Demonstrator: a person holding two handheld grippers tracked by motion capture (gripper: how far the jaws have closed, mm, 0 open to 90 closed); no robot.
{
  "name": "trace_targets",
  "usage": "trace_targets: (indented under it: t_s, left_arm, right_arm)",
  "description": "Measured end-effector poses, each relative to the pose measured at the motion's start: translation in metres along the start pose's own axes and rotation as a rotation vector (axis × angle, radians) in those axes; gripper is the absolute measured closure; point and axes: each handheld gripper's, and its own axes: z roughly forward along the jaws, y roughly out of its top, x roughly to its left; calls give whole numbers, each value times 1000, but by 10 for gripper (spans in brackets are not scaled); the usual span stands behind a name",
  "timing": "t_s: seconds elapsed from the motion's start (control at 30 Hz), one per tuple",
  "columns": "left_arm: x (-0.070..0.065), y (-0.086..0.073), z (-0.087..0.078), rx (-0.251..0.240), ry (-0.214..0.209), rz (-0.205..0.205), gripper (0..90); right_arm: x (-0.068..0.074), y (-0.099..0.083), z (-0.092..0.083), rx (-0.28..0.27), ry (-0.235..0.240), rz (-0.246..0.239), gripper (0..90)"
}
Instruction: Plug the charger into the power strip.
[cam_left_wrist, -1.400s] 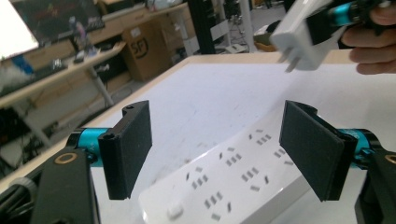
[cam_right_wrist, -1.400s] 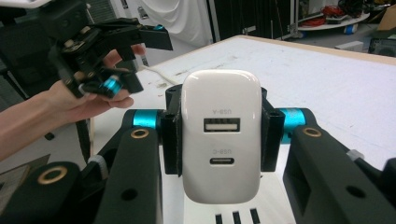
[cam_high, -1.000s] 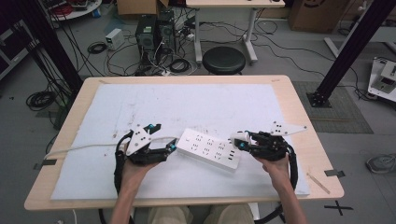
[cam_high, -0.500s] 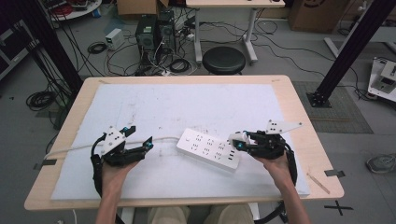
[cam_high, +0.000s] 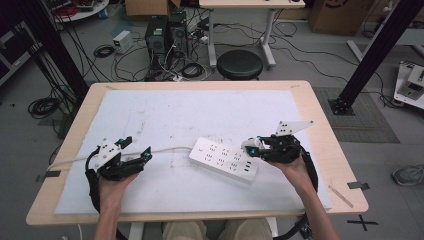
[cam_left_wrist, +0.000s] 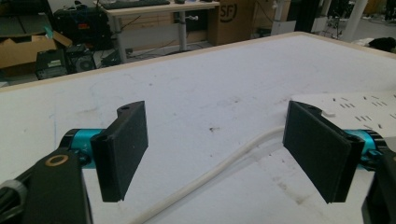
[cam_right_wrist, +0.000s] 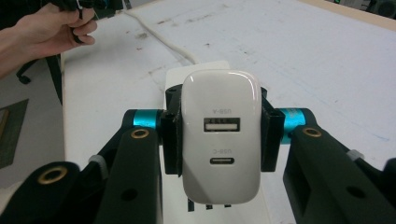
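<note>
The charger (cam_right_wrist: 220, 140) is a small, light, hard plastic block with smooth, slippery faces, so it is best gripped across its flat sides, as the right tool (cam_right_wrist: 219, 140) does now, clamped on it just above the near end of the power strip (cam_high: 223, 159) on the table (cam_high: 325, 125). The left tool (cam_left_wrist: 224, 149) has just been opening; its jaws stand wide and hold nothing, straddling the white cable (cam_left_wrist: 219, 170) without touching it.

left hand-held gripper (cam_high: 146, 154): jaws wide apart, just opened further, nothing between pads, gripped from below by left hand (cam_high: 116, 181) | right hand-held gripper (cam_high: 250, 148): jaws clamped, right forearm angled inward
</note>
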Motion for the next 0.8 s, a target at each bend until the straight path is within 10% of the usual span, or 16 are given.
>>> trace_targets:
  t_s: [0.8]
  left_arm:
    - [7,-11,-9,-45,22,31,217]
  right_arm:
    - [-5,35,47,426,19,-71,630]
